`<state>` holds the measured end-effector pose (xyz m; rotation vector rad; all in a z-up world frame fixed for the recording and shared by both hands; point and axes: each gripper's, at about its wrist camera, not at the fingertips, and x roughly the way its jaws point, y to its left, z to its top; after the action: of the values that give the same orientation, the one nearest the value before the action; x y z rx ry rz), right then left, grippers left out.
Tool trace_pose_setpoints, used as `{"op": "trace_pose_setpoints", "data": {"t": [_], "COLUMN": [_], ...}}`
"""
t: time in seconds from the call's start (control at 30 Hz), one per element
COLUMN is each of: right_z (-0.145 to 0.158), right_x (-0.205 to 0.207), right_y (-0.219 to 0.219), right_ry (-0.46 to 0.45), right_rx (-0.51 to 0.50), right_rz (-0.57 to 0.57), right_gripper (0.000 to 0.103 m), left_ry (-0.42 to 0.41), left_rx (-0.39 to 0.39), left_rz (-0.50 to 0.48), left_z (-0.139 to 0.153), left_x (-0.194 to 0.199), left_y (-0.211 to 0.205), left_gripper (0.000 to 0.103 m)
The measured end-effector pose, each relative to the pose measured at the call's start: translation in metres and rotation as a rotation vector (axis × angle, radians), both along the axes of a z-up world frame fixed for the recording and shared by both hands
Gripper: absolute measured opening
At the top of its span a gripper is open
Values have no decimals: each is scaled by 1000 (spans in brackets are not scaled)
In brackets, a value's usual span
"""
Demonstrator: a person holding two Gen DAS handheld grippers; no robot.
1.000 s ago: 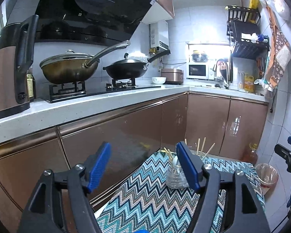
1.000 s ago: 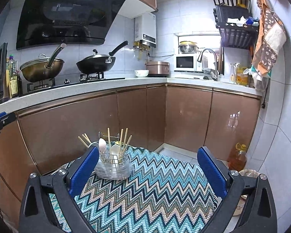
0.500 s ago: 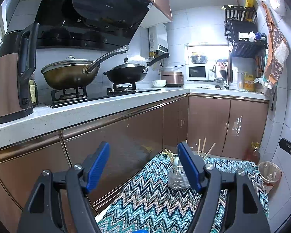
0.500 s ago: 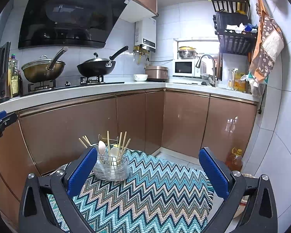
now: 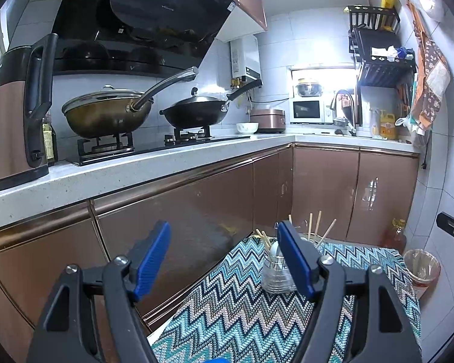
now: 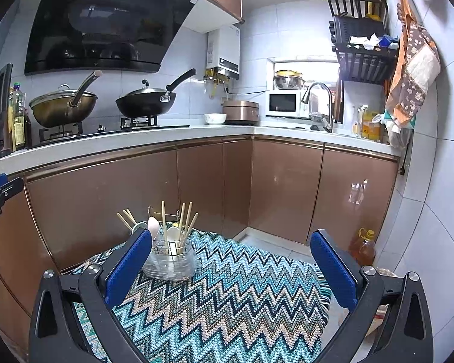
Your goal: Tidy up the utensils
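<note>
Wooden chopsticks in clear caddy, ahead of both gaping, empty hand-held grippers: light, stiff; pinch upper shafts.

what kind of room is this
A home kitchen, most likely: two woks on a gas stove, a microwave beside the sink tap, and a range hood.

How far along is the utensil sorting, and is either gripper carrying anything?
Looks done: chopsticks and spoons stand in the clear utensil holder on the zigzag cloth, with no loose utensils visible on it. In hand: nothing; the left gripper and right gripper are both open and empty. Left: apparently nothing on the cloth, though its near edge is hidden behind the grippers.
</note>
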<state>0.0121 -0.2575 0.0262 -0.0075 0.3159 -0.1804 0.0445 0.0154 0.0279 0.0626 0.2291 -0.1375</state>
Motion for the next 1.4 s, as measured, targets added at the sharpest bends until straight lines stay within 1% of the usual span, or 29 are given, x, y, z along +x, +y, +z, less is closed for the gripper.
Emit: {"op": "trace_pose_setpoints", "data": {"t": [0.43, 0.77, 0.93, 1.4], "right_z": [-3, -3, -3, -7], "right_x": [3, 2, 2, 7], "right_y": [-3, -2, -1, -3], "right_ry": [6, 5, 8, 27], "right_rx": [-9, -19, -20, -24], "right_rz": [-9, -8, -7, -10], "right_gripper": [103, 103, 103, 103], "left_ry": [2, -19, -15, -2], "left_rx": [-11, 3, 9, 21], "left_rz": [-5, 46, 66, 83], "left_z": [-9, -14, -17, -24], "left_x": [4, 2, 5, 7], "left_y": [-9, -12, -10, -13], "left_gripper": [71, 71, 71, 71]}}
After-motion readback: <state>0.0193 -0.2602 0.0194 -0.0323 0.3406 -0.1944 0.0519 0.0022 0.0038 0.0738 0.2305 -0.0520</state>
